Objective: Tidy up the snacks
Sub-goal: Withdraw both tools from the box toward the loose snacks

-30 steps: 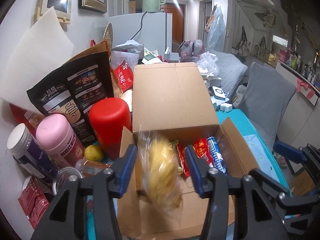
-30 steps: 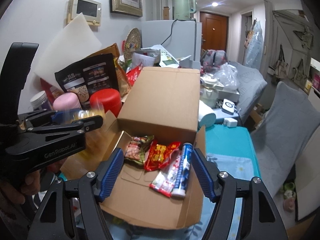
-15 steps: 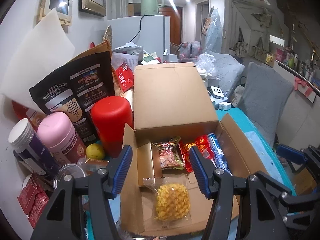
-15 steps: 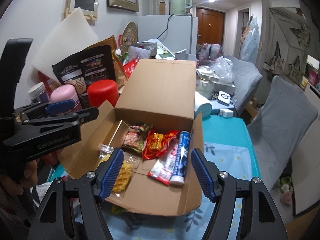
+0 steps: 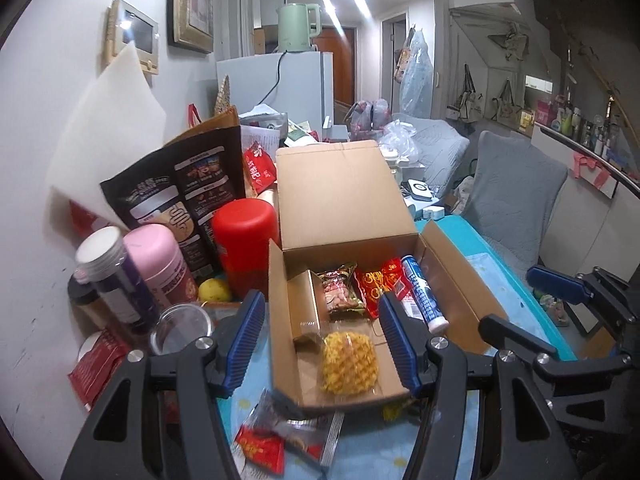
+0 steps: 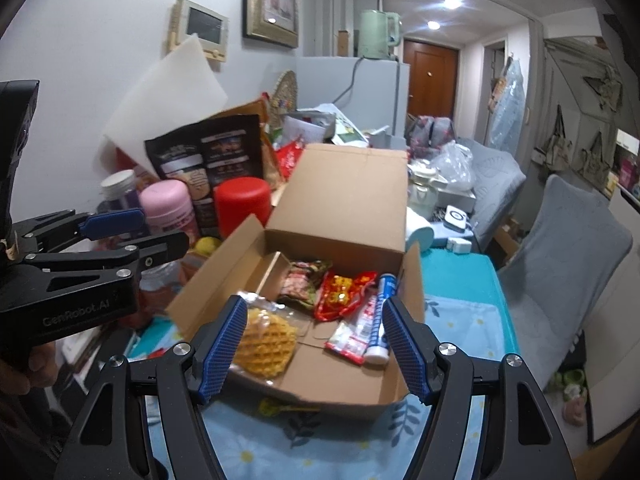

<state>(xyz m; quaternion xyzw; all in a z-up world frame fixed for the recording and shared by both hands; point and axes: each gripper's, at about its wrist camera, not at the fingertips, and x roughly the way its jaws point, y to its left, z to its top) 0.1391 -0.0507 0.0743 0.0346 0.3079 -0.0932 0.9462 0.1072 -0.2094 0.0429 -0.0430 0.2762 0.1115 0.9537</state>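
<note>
while jaws gape, waffle pack (image 5: 349,362) lies boxed.

open cardboard box (image 5: 452,280) holding yellow waffle snack (image 5: 349,362), left claw (image 5: 322,342) empty above

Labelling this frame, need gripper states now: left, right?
Left gripper: open, holding nothing; the yellow waffle snack lies loose in the box.
Right gripper: open, holding nothing.

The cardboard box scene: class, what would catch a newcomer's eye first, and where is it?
The open cardboard box sits mid-table with its lid up. Inside, near the front left, lies a bright yellow waffle snack in clear wrap. Left of the box stand a red canister and a pink canister.
</note>
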